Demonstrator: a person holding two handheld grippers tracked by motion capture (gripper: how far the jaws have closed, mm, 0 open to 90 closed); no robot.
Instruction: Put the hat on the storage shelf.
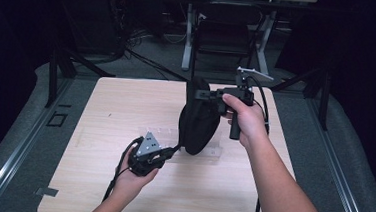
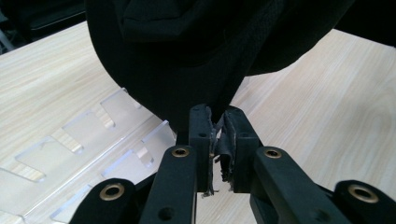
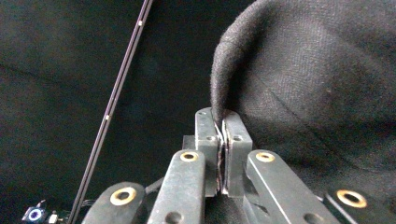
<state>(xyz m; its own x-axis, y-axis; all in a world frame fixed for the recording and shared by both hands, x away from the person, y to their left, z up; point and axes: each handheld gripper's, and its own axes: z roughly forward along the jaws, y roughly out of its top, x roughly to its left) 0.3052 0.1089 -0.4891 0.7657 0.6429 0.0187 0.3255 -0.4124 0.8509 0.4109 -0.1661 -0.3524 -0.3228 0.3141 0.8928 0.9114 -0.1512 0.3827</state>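
A black fabric bag hangs upright over the middle of the wooden table, its bottom near a clear plastic rack. My right gripper is raised and shut on the bag's top edge; in the right gripper view the cloth is pinched between the jaws. My left gripper sits low near the table and is shut on the bag's lower edge, with its frayed pads squeezing the fabric.
The clear plastic rack with slotted dividers lies flat on the table under and left of the bag. Behind the table stand a black chair and a white-legged desk, with cables on the floor.
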